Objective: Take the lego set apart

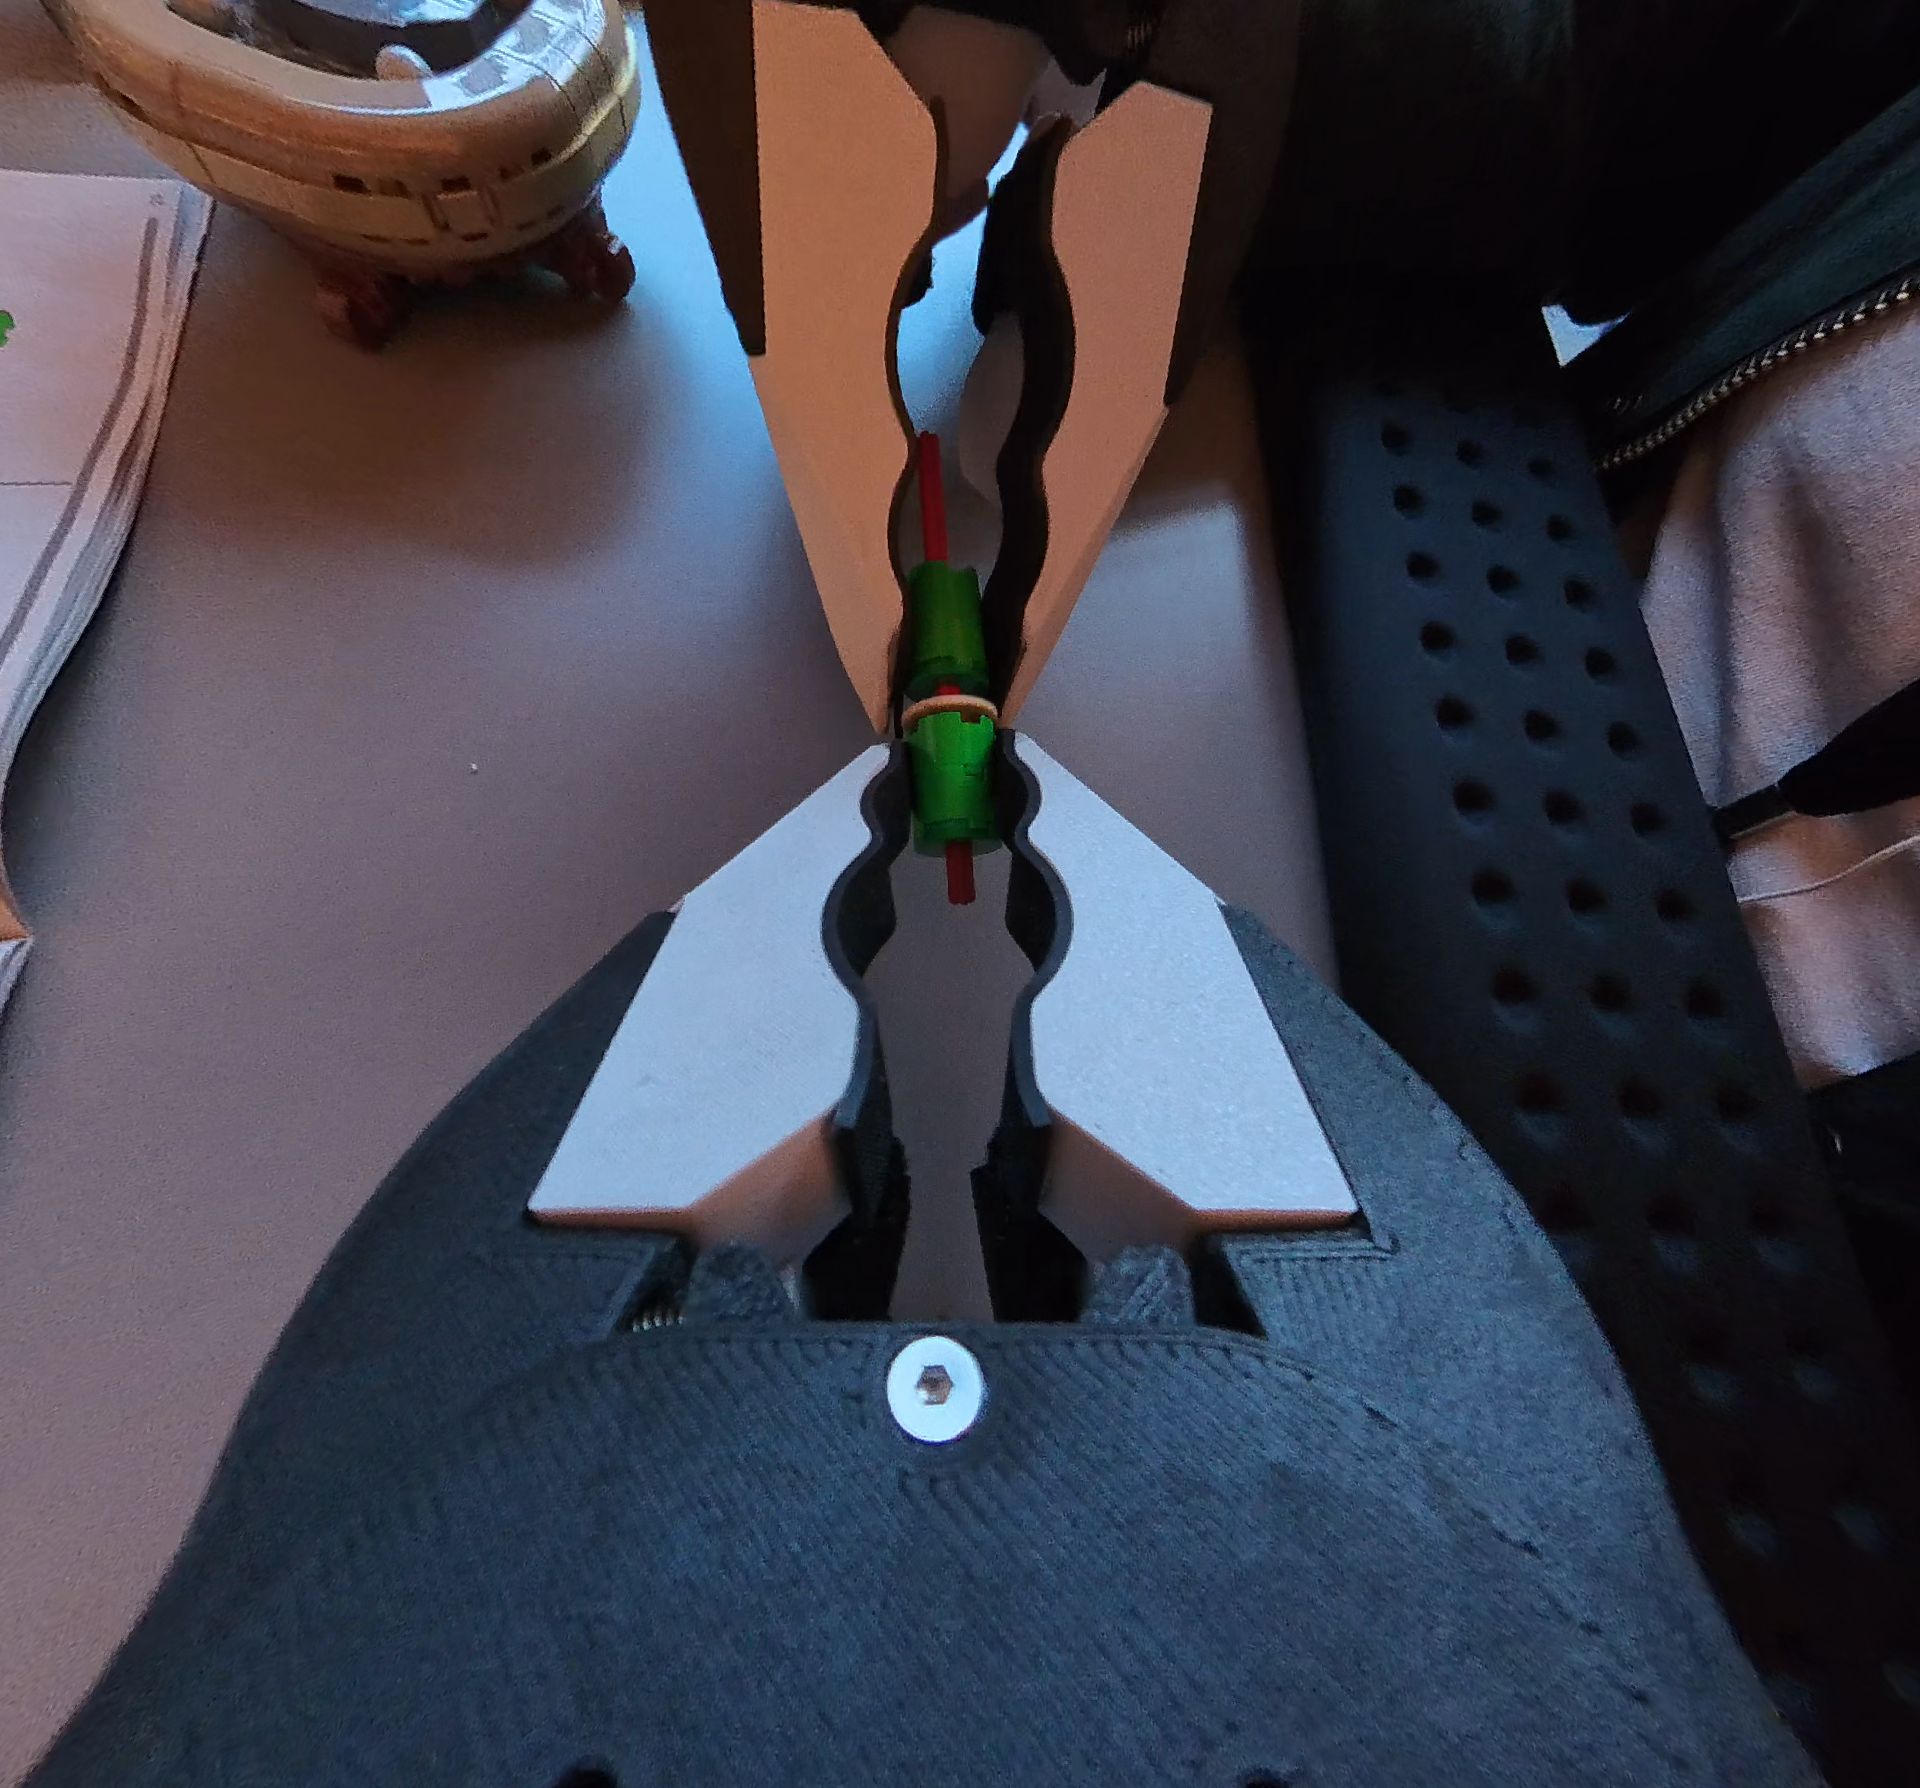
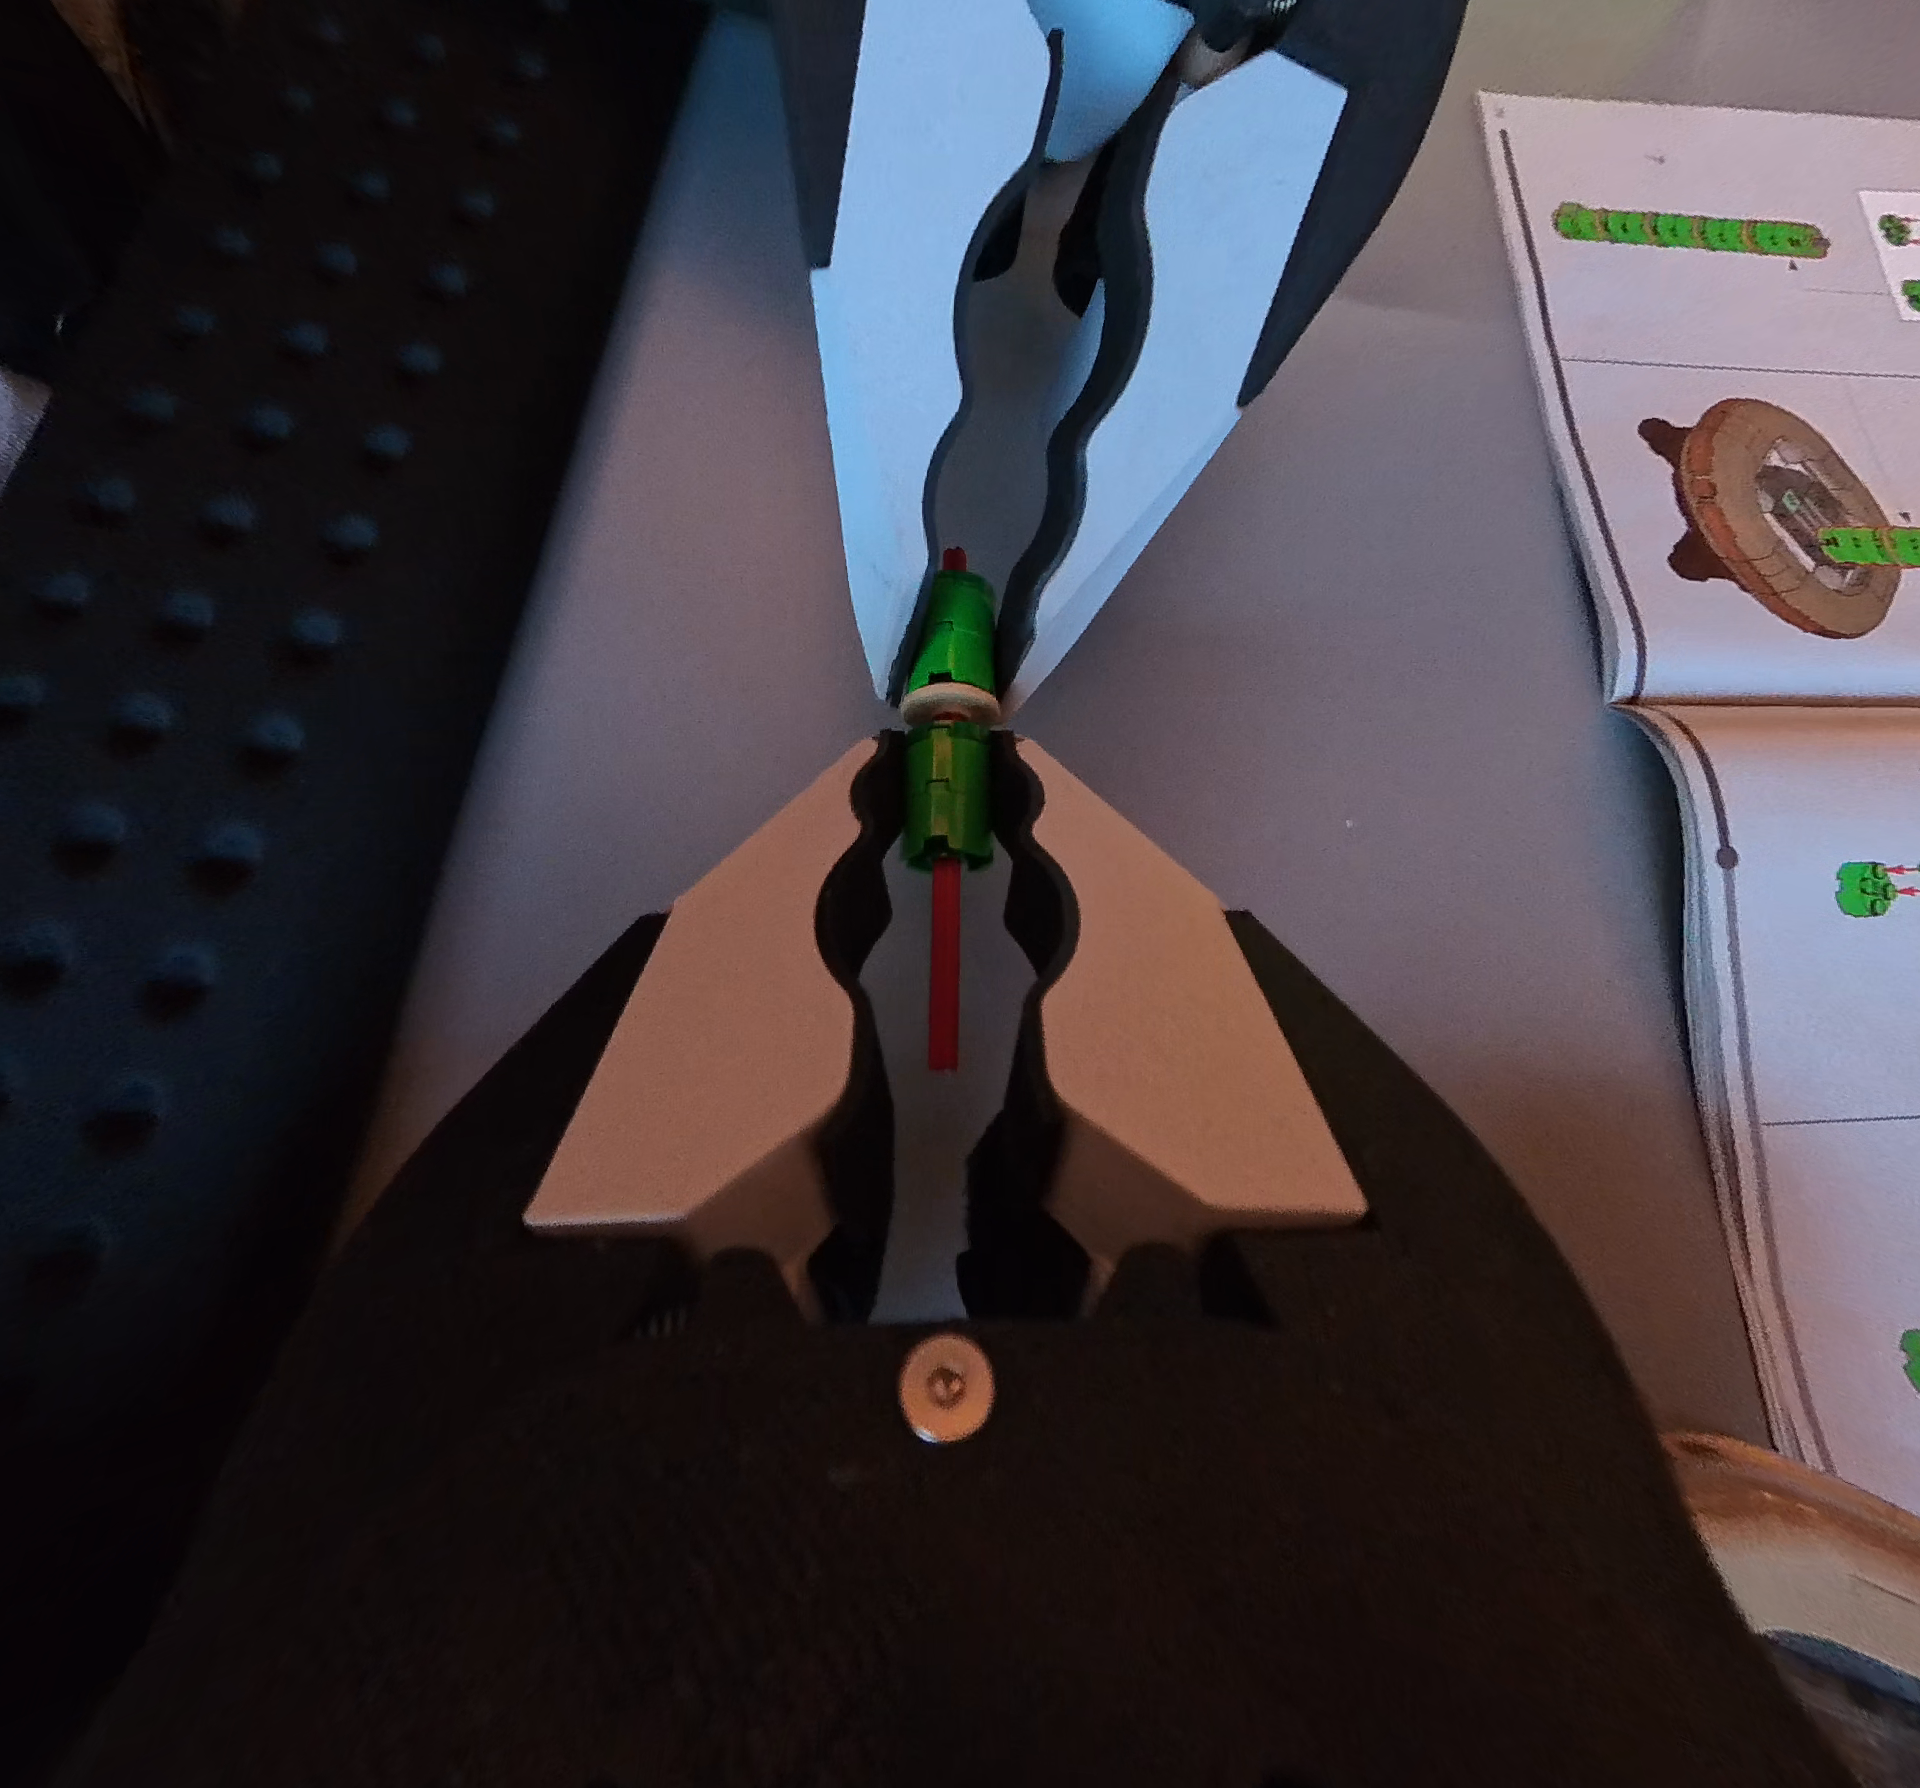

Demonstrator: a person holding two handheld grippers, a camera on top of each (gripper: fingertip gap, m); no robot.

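Observation:
A short green lego stem threaded on a red axle (image 1: 930, 491) is held between both grippers above the table. In the left wrist view, my left gripper (image 1: 951, 751) is shut on the near green segment (image 1: 951, 793). The right gripper (image 1: 951, 694) comes in from the top, shut on the far green segment (image 1: 943, 626). A tan ring (image 1: 948, 704) sits between the segments. In the right wrist view, my right gripper (image 2: 951, 751) is shut on the near green segment (image 2: 945, 803), with the red axle (image 2: 943, 969) trailing back. The left gripper (image 2: 951, 689) holds the far segment (image 2: 951, 632) with the tan ring (image 2: 951, 704); a thin gap shows beside the ring.
A tan lego pot (image 1: 343, 65) on dark brown feet stands at the far left, and its rim shows in the right wrist view (image 2: 1787, 1530). An open instruction booklet (image 2: 1766, 491) lies beside it. A black perforated mat (image 1: 1538, 803) and a dark zipped jacket (image 1: 1766, 336) border the table. The tan lego pot (image 1: 343, 65) is about 15 cm from both grippers' fingertips.

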